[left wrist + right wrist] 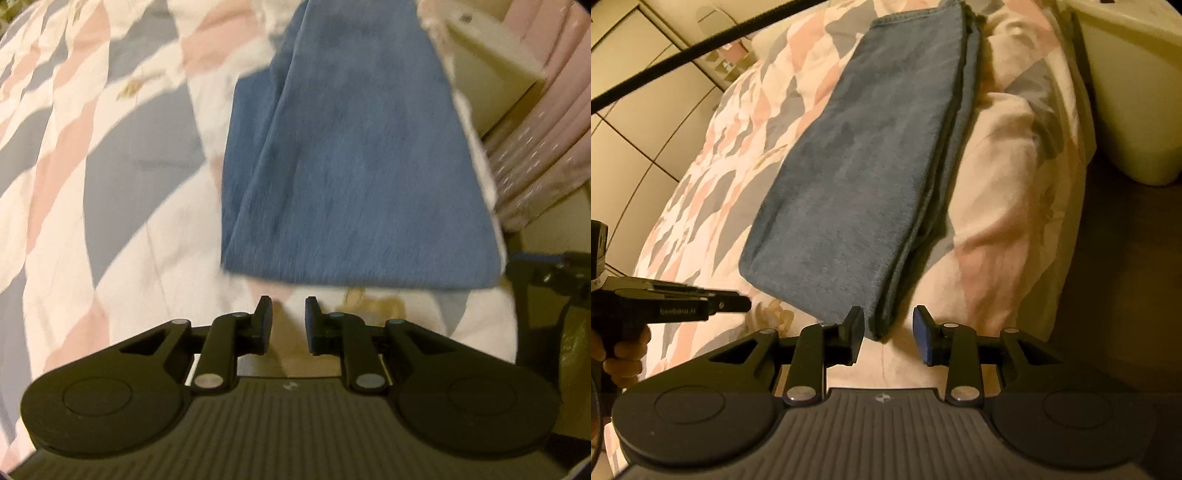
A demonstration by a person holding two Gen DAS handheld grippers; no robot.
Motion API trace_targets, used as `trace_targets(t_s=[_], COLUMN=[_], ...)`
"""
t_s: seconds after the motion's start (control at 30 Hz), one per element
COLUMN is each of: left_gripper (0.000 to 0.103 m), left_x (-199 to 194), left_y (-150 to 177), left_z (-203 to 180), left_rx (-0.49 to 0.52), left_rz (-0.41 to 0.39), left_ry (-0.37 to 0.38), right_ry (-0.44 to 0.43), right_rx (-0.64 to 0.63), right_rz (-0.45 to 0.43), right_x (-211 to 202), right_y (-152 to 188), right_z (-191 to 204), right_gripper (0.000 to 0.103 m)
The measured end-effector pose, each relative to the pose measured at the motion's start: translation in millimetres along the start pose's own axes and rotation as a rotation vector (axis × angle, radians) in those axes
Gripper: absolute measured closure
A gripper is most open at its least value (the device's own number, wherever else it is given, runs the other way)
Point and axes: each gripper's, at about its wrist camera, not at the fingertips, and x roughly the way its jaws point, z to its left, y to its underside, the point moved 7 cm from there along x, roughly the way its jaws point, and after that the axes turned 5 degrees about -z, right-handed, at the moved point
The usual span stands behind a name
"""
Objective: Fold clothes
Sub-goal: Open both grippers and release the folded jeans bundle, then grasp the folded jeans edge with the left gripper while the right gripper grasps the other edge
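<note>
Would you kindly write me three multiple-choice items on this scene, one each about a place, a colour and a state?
1. Where does the folded garment lie?
A. on the patterned quilt
B. on the floor
C. in a drawer

2. What colour is the garment?
A. red
B. blue
C. green

3. How is the right gripper?
A. shut on the garment
B. open, holding nothing
C. out of view

Answers:
1 A, the pink, grey and white quilt shows all round it.
2 B, it looks like blue denim in both views.
3 B, its fingers stand apart with the garment's near corner just beyond the gap.
</note>
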Motion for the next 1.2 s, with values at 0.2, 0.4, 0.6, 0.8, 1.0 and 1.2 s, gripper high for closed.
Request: trace_targets(t_s=[0.2,0.4,0.6,0.8,1.0,1.2], left_gripper=[0.084,0.081,0.08,0.064,0.058,0.061], left_x=[8.9,11.3,0.5,-2.2,22.8,57.6], left_y=[5.0,4.8,11.4,56.4,77.4,69.1], left_z=[-1.0,0.6,-7.6,-38.1,-43.0,-34.8], left_rx=[-0.029,-0.022,0.208,0.951,1.336,1.509], left_rz=[0.064,0.071,-0.067,-0.3,-0.412,-0.472], left_ry=[-0.021,-0.01,-0.089,-0.324,-0.434,-0.473], right_ry=[0.02,0.042,0.186,0.332,0.406,0.425], right_rx=[-0.002,-0.015,-0.299,-0.927,-1.414,-1.561], right_rz=[0.001,-0.005,0.003,-0.082,-0.205,-0.257], right_x=[0.7,-0.2,3.6,7.3,24.4,48.1], right_y=[7.5,5.7,17.7,58.6,91.1,90.6], right_z=[1.9,2.5,16.1,49.9,68.8,65.5], right_gripper=[0.067,0.065,0.051,0.041,0.029,0.033])
